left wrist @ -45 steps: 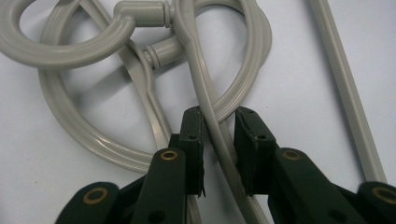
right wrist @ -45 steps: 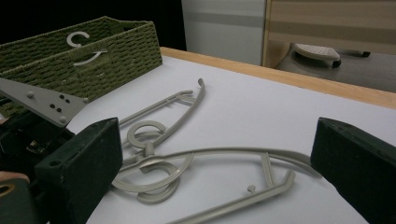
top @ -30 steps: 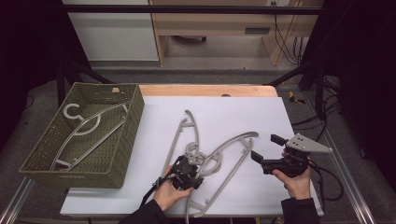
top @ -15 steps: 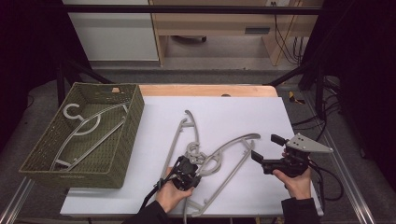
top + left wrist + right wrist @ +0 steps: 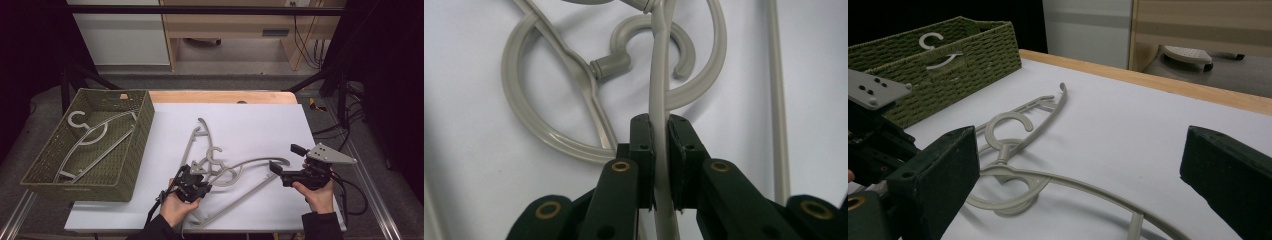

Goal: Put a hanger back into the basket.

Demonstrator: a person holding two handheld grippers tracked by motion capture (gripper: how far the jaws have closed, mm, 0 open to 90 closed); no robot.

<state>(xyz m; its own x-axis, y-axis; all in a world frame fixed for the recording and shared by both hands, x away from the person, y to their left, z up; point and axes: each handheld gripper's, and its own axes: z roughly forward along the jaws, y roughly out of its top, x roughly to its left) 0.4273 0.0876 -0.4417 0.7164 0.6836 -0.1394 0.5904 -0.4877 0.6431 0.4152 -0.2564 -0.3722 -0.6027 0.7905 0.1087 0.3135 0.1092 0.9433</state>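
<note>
Pinching the grey hanger (image 5: 659, 100), the left gripper (image 5: 660, 131) has just closed; the right gripper (image 5: 282, 166) hovers level, jaws wide.

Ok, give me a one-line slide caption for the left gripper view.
Left gripper clamped on the arm of a grey plastic hanger, with another hanger's hook tangled beside it on the white table.

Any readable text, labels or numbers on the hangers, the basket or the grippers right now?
None: no readable text, label, brand or number on the hangers, the green woven basket, the left gripper or the right gripper.
</note>
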